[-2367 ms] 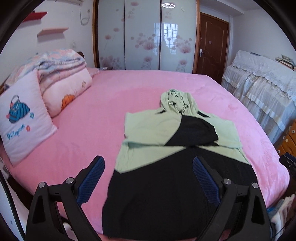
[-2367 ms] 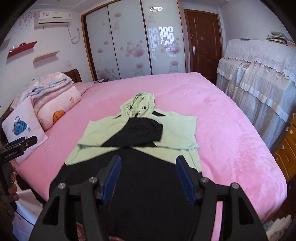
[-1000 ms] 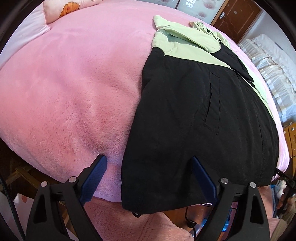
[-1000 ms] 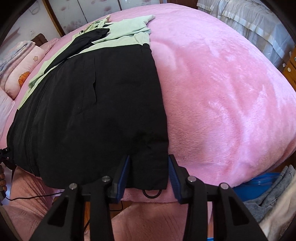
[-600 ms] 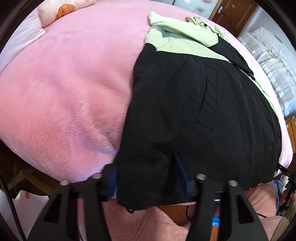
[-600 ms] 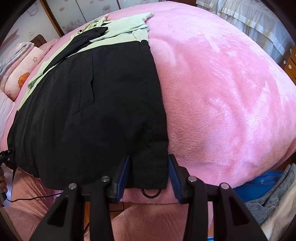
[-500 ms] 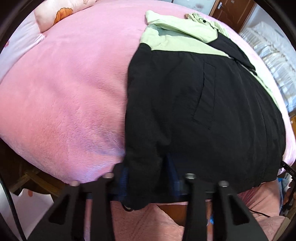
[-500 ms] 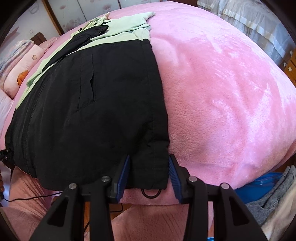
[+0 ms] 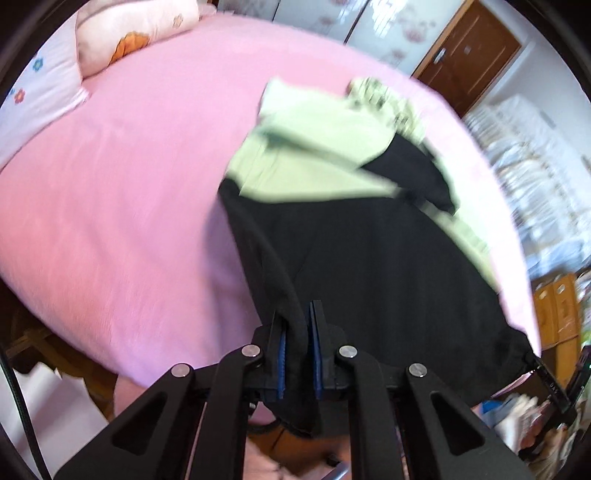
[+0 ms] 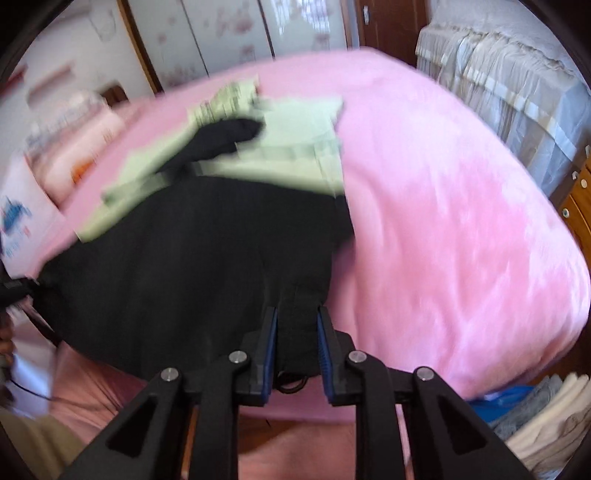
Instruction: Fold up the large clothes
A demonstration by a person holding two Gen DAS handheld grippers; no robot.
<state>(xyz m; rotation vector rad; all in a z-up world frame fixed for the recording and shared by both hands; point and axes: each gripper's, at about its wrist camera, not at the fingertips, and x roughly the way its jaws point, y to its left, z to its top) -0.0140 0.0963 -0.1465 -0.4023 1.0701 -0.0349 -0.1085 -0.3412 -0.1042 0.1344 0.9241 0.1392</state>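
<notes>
Two corners of the hem are pinched, one by each tool. The left gripper (image 9: 298, 354) has just been closing and its blue pads (image 9: 280, 360) now press on a bunched fold of black cloth at the near left corner of the jacket (image 9: 369, 266). The right gripper (image 10: 295, 350) has also just been closing, and its pads (image 10: 323, 347) clamp a thicker wad of black fabric at the near right corner, with a loop of drawcord (image 10: 291, 384) hanging just under the jaws.

The jacket lies on the pink bed cover (image 9: 129, 203), its long axis running from the hem at the near edge of the bed away toward the wardrobe doors (image 10: 229, 33). The hood (image 9: 384, 99) points to the far end. Its lower body is black; the upper part and hood are pale green, and a black sleeve (image 10: 221, 140) is folded across the green chest. The hem is raised off the bed at both held corners, so the black cloth slopes up toward the cameras and sags between them. Both views are smeared with motion blur, so seams and pockets cannot be made out.

Pillows (image 9: 129, 37) sit at the far left of the bed, well apart from the jacket.
</notes>
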